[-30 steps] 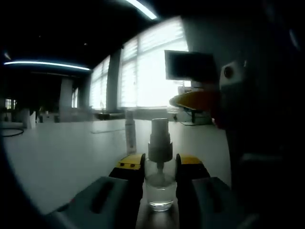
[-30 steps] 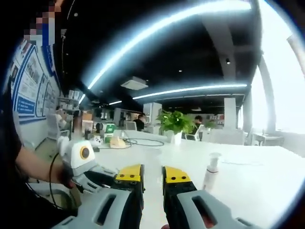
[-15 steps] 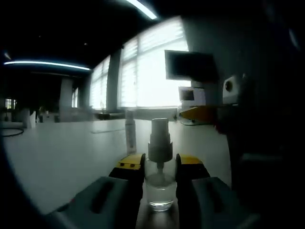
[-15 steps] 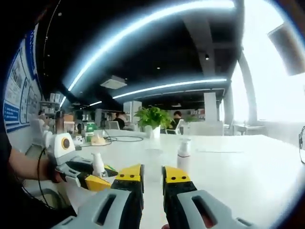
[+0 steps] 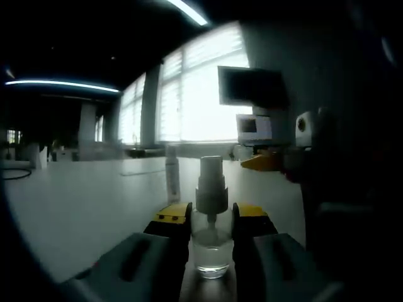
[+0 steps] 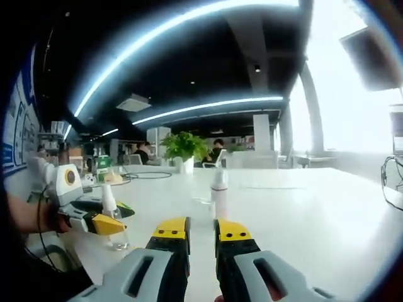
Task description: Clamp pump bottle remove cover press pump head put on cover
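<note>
Now your left gripper [image 5: 211, 220] clamps the pump bottle [image 5: 211, 242] at lower centre; it's light, slick plastic, so grip low. Your right gripper [image 6: 201, 229] is nearly closed, empty.

My left gripper [image 5: 211, 221] had grey moulded jaw arms with dark slots and yellow tip blocks carrying small dark screws. My right gripper [image 6: 201, 229] looked the same: grey arms, yellow tips, black inner faces. A thin dark cable [image 6: 39, 214] looped by my left wrist.

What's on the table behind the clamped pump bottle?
A second, slimmer white bottle stands behind the pump bottle held by the left gripper. The clamped bottle and jaws hide the table directly behind.
</note>
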Demonstrator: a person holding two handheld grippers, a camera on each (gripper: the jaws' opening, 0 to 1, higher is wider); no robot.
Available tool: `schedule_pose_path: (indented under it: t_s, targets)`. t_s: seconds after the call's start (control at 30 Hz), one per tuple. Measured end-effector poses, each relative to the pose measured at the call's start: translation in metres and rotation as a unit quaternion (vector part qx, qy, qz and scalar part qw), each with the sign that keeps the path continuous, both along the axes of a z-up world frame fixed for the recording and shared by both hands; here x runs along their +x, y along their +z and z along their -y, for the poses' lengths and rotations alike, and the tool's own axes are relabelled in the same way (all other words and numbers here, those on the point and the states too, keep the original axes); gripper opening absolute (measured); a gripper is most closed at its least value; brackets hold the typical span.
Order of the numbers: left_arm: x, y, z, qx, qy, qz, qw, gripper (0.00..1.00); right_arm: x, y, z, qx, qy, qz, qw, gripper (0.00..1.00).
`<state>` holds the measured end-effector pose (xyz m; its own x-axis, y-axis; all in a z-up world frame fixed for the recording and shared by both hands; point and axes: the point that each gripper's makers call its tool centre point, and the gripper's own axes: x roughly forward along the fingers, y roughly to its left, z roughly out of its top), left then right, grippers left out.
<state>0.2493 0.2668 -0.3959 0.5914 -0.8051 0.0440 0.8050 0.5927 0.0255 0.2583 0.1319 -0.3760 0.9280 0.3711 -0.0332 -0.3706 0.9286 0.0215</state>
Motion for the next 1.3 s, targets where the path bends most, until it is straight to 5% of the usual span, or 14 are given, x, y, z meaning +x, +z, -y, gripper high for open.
schedule_pose_path:
  t_s: [0.7,1.3]
  targets:
    - [0.000,0.000,0.000,0.001,0.001,0.001,1.0000,0.17,0.003,-0.046,0.018,-0.017,-0.026,-0.069,0.9971,0.10]
    - [0.000,0.000,0.001,0.001,0.002,0.002,1.0000,0.17,0.003,-0.066,0.019,-0.051,-0.026,-0.099,0.9934,0.10]
